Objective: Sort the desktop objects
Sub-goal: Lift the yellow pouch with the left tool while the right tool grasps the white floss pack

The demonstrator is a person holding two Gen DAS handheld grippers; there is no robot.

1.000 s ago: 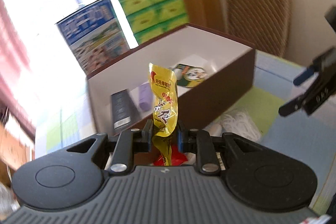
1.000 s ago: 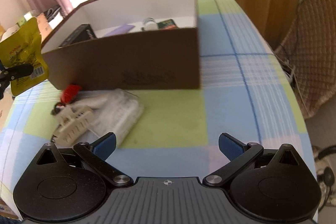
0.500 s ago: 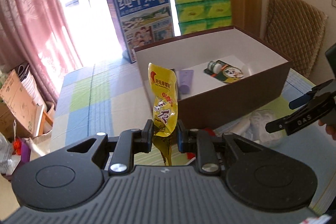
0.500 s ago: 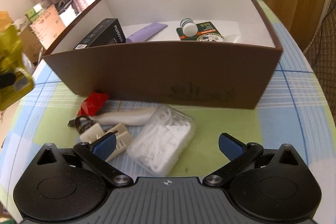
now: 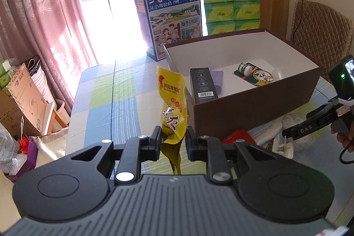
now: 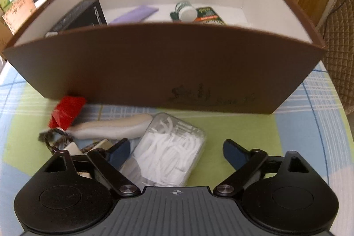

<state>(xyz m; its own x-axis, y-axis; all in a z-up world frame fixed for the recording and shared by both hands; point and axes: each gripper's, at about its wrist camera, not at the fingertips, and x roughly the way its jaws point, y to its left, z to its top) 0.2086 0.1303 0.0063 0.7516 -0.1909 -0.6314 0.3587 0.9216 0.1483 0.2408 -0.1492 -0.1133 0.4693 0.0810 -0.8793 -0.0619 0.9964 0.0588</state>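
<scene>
Left wrist view: the left claw [image 5: 173, 140] is closed on the lower end of a yellow snack pouch [image 5: 171, 103], which stands upright between the fingers, clear of the tabletop [image 5: 124, 90]. The hold appears intended to carry the pouch over the near wall of the brown box [image 5: 254, 107]; the pouch is just beside the box's left corner and not yet above its opening. Red Chinese characters on the pouch are only partly legible.

Already in the box: a black carton [image 5: 202, 85] with a barcode label, a purple flat item [image 5: 218, 79], and a small white-capped bottle [image 5: 243, 68] on a printed card.

Right wrist view: the right claw [image 6: 176, 150] is spread wide and holds nothing. It hovers low over a clear case of white floss picks [image 6: 170, 152] lying near the tabletop's front edge, apparently positioned to grip it next. A red packet [image 6: 66, 111], a beige handle-shaped item [image 6: 110, 129] and a white plug remain outside the box.

At the tabletop's far edge, the blue milk carton [image 5: 170, 17] reads "纯牛奶" and "始于1956". The right unit's arm is marked "DAS".
</scene>
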